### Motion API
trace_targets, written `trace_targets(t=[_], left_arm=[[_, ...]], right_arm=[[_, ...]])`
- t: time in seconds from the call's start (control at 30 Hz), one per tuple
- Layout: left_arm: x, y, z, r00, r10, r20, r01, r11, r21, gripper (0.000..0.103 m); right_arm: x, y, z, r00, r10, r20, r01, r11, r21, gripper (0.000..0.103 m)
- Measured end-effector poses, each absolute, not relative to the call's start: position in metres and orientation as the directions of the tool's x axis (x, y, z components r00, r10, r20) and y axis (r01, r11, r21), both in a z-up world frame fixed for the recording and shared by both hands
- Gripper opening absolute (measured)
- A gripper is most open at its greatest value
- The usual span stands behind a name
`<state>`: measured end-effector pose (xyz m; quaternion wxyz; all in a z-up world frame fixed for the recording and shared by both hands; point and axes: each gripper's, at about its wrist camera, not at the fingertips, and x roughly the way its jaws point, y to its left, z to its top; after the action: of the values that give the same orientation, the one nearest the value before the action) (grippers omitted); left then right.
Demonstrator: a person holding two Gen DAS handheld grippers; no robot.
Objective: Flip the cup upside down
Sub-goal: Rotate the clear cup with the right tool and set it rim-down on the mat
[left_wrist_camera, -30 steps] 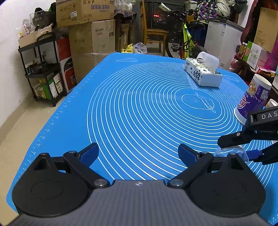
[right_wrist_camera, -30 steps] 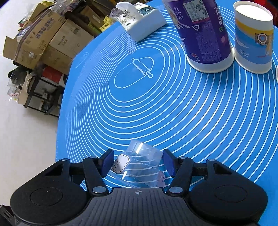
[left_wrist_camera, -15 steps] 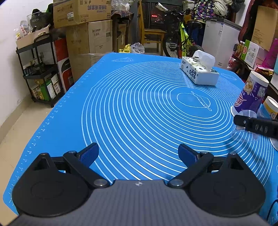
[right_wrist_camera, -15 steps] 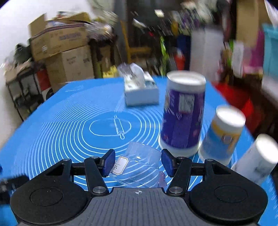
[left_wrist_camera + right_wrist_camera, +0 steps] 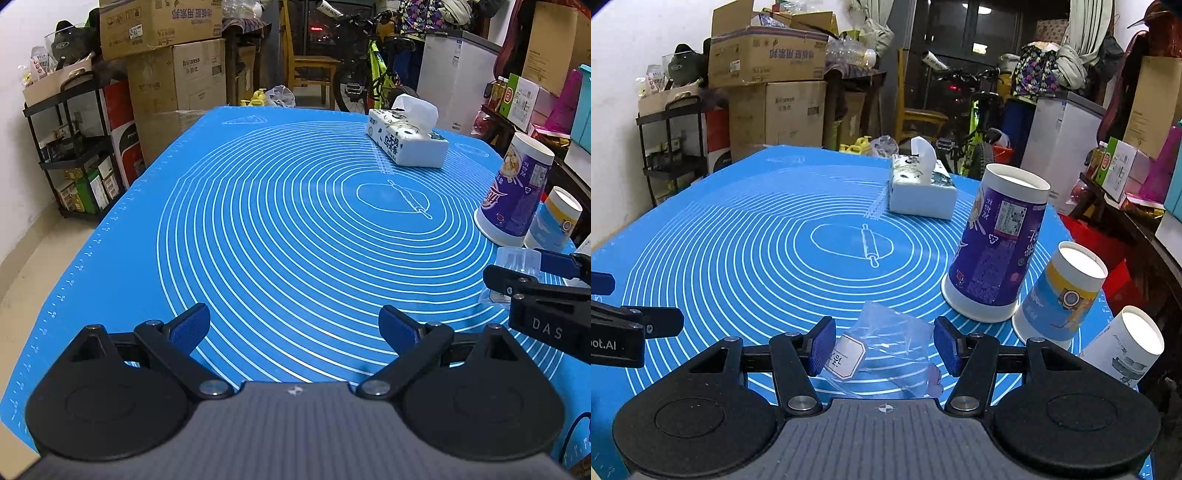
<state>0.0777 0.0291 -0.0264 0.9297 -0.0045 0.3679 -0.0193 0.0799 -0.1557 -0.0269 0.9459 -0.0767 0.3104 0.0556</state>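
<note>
A clear plastic cup (image 5: 886,350) with a white label stands upside down, narrow end up, between the pads of my right gripper (image 5: 884,345), which is shut on it near the blue mat (image 5: 738,258). In the left wrist view the same cup (image 5: 517,266) shows at the right edge, held by the right gripper (image 5: 532,273). My left gripper (image 5: 293,326) is open and empty, low over the mat's (image 5: 277,221) near edge.
Upside-down paper cups stand at the right: a tall purple one (image 5: 995,251), a blue-yellow one (image 5: 1058,291) and a white one (image 5: 1123,343). A tissue box (image 5: 921,188) lies at the back. Boxes, a shelf and a bicycle surround the table.
My right gripper has rotated with the clear cup, turning it from lying tilted to upside down, and brought it down close to the mat. The left gripper barely moved.
</note>
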Motion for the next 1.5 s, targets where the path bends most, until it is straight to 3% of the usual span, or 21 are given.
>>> trace_targets(t=[1.13,1.5], left_arm=[[0.078,0.024,-0.030,0.724,-0.060,-0.687,0.036,0.998,-0.050,0.097],[0.069,0.018,-0.020,0.725,-0.083,-0.683,0.061,0.997,-0.057,0.097]], right_arm=[[0.086,-0.173,-0.037,0.730,0.081,-0.678,-0.158,0.986,-0.052,0.061],[0.072,-0.186,-0.009,0.764,0.090,-0.639,-0.140,0.990,-0.028,0.069]])
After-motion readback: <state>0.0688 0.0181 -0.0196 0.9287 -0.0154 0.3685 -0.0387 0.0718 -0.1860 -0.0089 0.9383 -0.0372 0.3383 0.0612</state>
